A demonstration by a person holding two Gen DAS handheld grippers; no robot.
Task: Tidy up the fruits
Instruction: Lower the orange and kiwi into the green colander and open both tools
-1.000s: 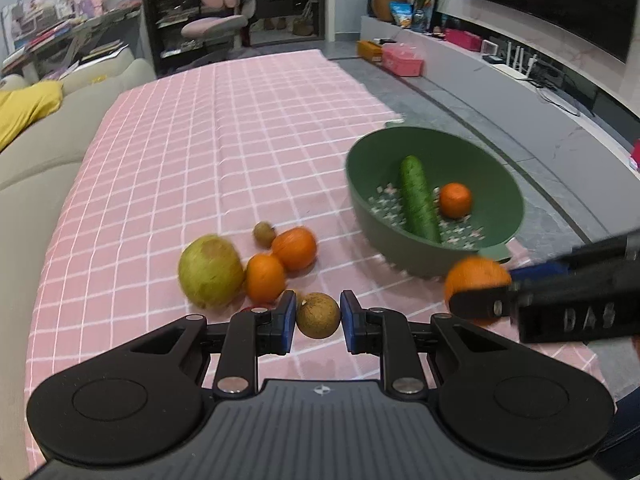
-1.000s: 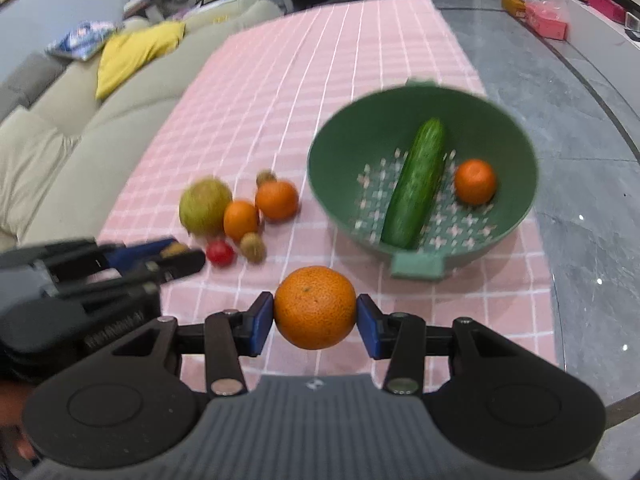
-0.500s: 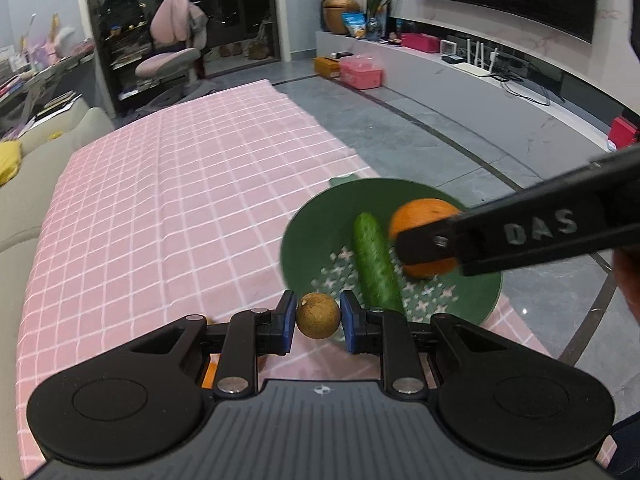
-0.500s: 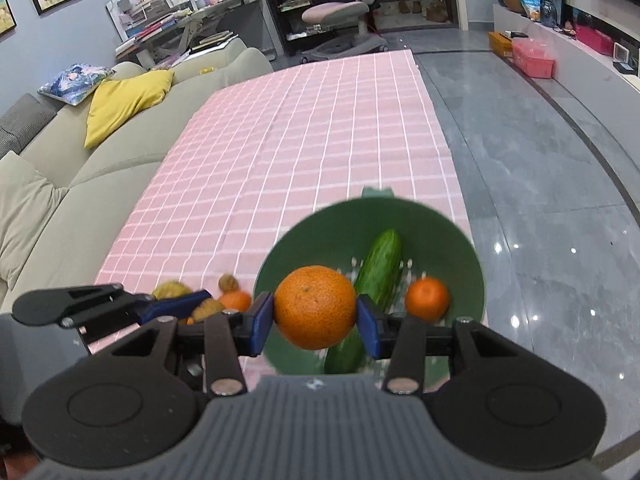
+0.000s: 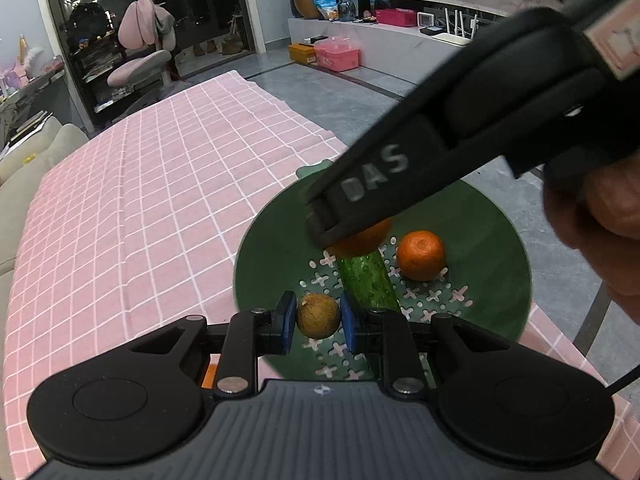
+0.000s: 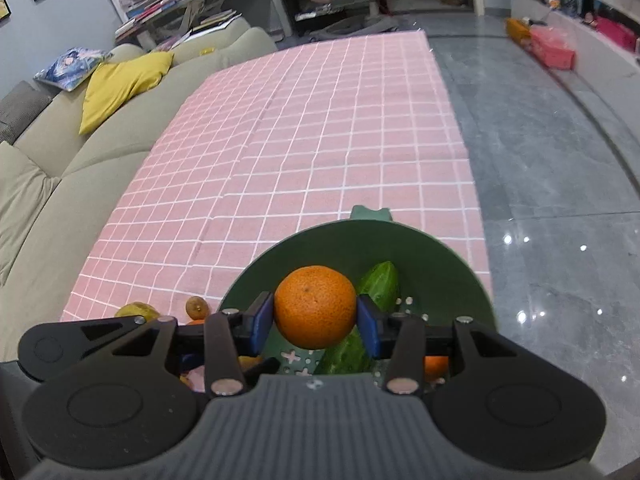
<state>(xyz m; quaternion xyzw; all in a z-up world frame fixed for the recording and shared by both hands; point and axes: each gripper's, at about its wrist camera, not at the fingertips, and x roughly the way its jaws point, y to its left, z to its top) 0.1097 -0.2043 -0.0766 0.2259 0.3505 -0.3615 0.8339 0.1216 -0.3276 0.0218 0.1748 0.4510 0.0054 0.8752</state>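
My left gripper (image 5: 318, 317) is shut on a small brown round fruit (image 5: 318, 316) and holds it over the near side of the green bowl (image 5: 272, 236). My right gripper (image 6: 315, 318) is shut on a large orange (image 6: 315, 306) above the same bowl (image 6: 460, 268). In the left wrist view the right gripper's black finger (image 5: 380, 184) crosses over the bowl and hides most of that orange (image 5: 366, 236). A cucumber (image 5: 368, 280) and a small orange (image 5: 421, 255) lie in the bowl. The cucumber also shows in the right wrist view (image 6: 380, 280).
The bowl stands at the near right corner of a pink checked tablecloth (image 6: 304, 136). Several fruits lie left of the bowl, among them a greenish fruit (image 6: 134, 310) and a small brown one (image 6: 197, 306). A beige sofa (image 6: 52, 168) runs along the left; grey floor (image 6: 540, 160) lies right.
Both grippers have moved forward and down over the bowl with their fruits. The right gripper now crosses close in front of the left camera. Both stay shut.
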